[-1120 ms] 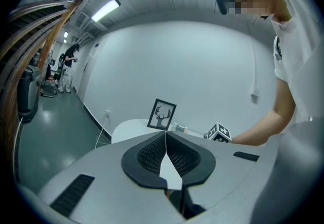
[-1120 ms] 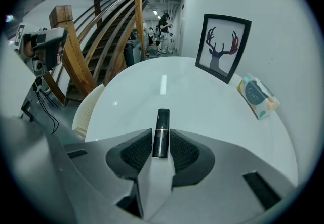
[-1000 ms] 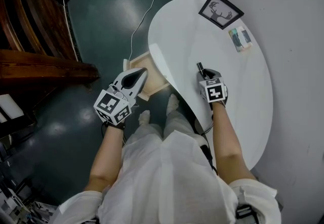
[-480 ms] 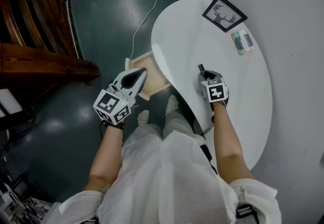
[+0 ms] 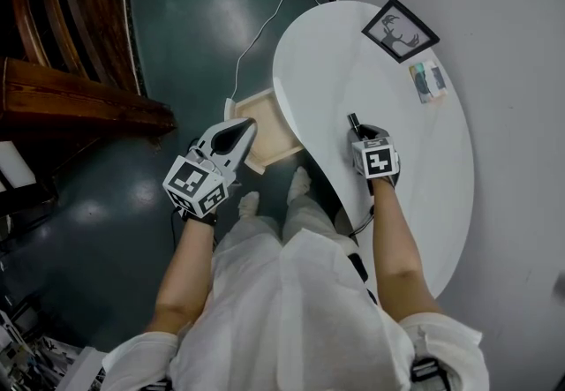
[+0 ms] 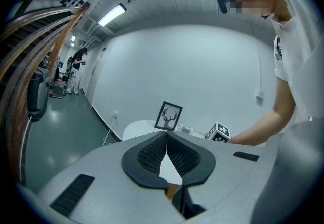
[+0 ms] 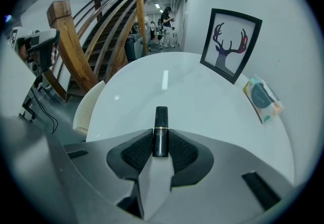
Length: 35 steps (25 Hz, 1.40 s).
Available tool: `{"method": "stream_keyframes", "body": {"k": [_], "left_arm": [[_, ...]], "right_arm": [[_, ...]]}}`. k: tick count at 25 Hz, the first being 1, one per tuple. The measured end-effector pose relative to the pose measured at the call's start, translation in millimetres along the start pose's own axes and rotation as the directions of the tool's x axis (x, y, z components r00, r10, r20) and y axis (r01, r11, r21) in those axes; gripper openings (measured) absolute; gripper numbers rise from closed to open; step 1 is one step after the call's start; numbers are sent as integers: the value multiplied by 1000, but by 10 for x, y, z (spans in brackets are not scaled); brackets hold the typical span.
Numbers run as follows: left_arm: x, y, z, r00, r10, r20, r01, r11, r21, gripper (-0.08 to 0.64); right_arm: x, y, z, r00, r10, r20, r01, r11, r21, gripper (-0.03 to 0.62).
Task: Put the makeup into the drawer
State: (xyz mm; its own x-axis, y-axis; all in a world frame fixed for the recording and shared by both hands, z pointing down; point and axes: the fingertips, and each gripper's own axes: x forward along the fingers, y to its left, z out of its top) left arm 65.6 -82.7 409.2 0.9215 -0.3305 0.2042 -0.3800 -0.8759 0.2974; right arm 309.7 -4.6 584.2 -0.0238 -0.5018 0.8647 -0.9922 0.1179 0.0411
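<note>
Person in white clothes (image 5: pixel 291 310) stands at the table's edge, both forearms reaching out, one gripper in each hand.

Left gripper (image 5: pixel 244 127) is off the table, over the dark green floor (image 5: pixel 177 36). Its tip sits at the near-left edge of the open drawer (image 5: pixel 265 120) in the head view. The fingers (image 6: pixel 147 154) are closed, tips meeting, with nothing between them.

Right gripper (image 5: pixel 359 131) is over the white table (image 5: pixel 415 177), near its left rim, tilted steeply down. Its fingers (image 7: pixel 135 151) are part way closed and clamp a lipstick (image 7: pixel 161 134), a black tube with a thin gold band. The fingers hold the lower half; the upper half sticks out past the tips, pointing across the table. Cannot tell if the lipstick touches the tabletop.

The drawer is light wood, pulled out from under the table's left side, and looks empty from above. The lipstick is not in it; it sits well right of it, in the right gripper.

Farther across the table, a black-framed deer picture (image 5: pixel 400 30) leans at the wall side. Just beside it lies a small packet (image 5: pixel 427 80), flat on the table, apart from the frame. A thin cable (image 5: pixel 256 36) runs over the floor toward the drawer. Dark wooden stair beams (image 5: pixel 71 98) are far left.
</note>
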Motion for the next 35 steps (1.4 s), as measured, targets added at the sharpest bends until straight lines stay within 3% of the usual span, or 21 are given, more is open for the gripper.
{"method": "stream_keyframes", "body": {"k": [18, 35], "left_arm": [[-549, 220, -15, 993, 112, 38, -111, 993, -29, 18], [-1095, 438, -119, 971, 229, 68, -225, 972, -71, 18]], "right_arm": [[125, 599, 493, 996, 80, 24, -77, 990, -118, 91], [292, 1315, 931, 984, 174, 46, -158, 958, -238, 91]]}}
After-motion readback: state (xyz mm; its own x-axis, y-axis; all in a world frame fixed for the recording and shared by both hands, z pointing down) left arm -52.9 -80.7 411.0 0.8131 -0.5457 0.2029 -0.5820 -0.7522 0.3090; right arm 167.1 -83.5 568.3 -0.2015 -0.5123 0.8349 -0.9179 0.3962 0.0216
